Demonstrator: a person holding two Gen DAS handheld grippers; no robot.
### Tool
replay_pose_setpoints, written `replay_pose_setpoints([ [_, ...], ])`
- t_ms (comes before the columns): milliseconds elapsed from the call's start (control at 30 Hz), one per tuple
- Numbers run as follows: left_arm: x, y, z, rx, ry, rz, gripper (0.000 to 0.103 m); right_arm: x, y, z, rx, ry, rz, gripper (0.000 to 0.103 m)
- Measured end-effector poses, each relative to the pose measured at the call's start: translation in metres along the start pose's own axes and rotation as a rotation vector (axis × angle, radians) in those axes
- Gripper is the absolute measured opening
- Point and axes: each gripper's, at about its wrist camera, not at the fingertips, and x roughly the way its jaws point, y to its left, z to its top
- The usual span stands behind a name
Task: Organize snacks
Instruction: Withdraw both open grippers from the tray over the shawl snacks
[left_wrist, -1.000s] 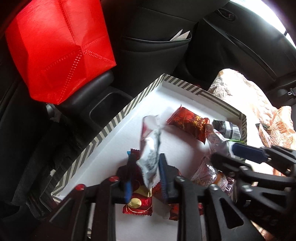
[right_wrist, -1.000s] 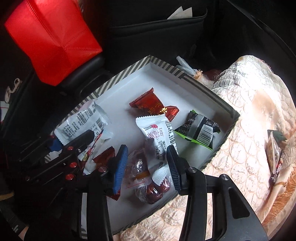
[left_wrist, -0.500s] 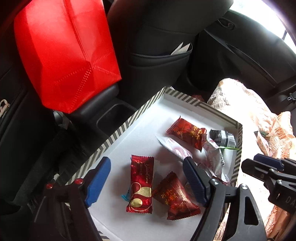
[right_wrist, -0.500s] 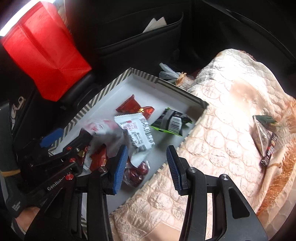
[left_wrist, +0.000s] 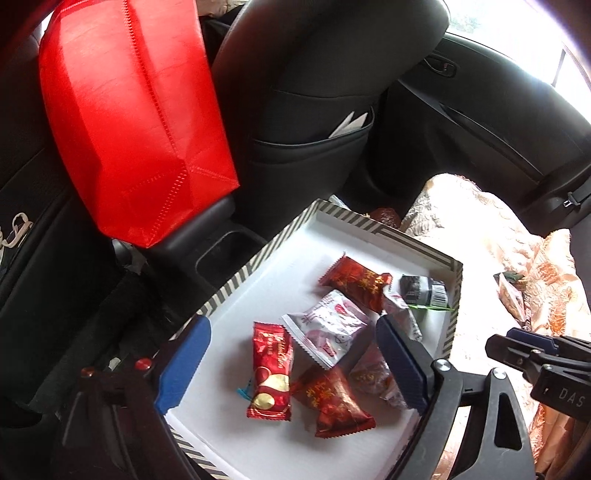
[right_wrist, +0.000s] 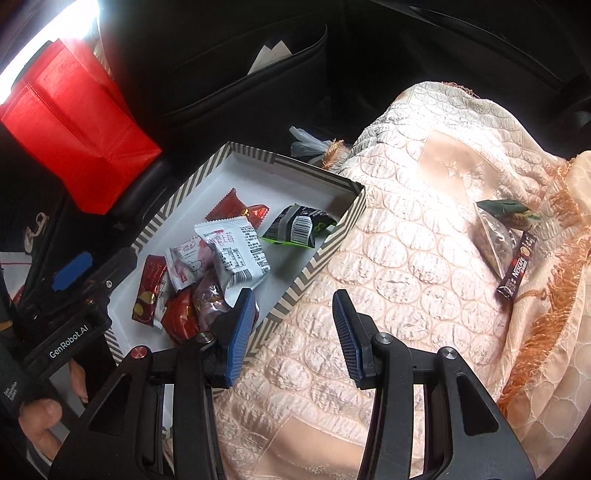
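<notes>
Snacks lie mostly gathered in the striped box (left_wrist: 280, 240), which sits on the car's back seat beside a red bag (left_wrist: 129, 122). From the left wrist view, the left gripper (left_wrist: 291, 365) hovers over the near half of the box with its fingers spread wide and nothing between them; inside I count three red packets, one white packet (left_wrist: 328, 328) in the middle, a second pale one partly hidden behind the right finger, a dark packet with a barcode (left_wrist: 424, 291) at the far right corner, and a clear bag of reddish sweets (left_wrist: 369, 373) near the right finger, seven in all as far as can be told. From the right wrist view, the right gripper (right_wrist: 295, 328) hangs over the quilted blanket (right_wrist: 406, 258) just right of the box, fingers likewise spread and empty. Well apart on the blanket's far right lie two items not yet collected: a clear bag of nuts (right_wrist: 498, 236) and a dark coffee stick (right_wrist: 517, 269) touching it. By my reckoning the job is mostly done, with those two left to bring over.
</notes>
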Motion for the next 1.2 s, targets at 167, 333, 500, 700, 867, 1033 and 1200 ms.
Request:
replay_pose_setpoints([
  [167, -0.007, -0.015, -0.002, 0.030, -0.001, -0.027, 0.092, -0.004, -0.007, -0.005, 0.006, -0.001, -0.004, 0.043],
  [333, -0.011, -0.029, -0.005, 0.064, 0.002, -0.053, 0.093, -0.012, -0.019, -0.008, 0.031, -0.013, -0.006, 0.043],
  [500, -0.013, -0.038, -0.008, 0.088, 0.002, -0.060, 0.093, -0.021, -0.033, -0.008, 0.069, -0.032, -0.017, 0.043],
  [700, -0.011, -0.041, -0.011, 0.092, 0.012, -0.060, 0.093, -0.022, -0.044, -0.010, 0.108, -0.034, -0.014, 0.043],
  [867, -0.010, -0.044, -0.013, 0.101, 0.017, -0.063, 0.093, -0.024, -0.048, -0.011, 0.118, -0.039, -0.015, 0.043],
  [1033, -0.008, -0.046, -0.014, 0.104, 0.029, -0.066, 0.093, -0.025, -0.053, -0.012, 0.128, -0.042, -0.013, 0.043],
  [1200, -0.006, -0.048, -0.015, 0.110, 0.034, -0.065, 0.093, -0.023, -0.058, -0.014, 0.142, -0.036, -0.012, 0.043],
])
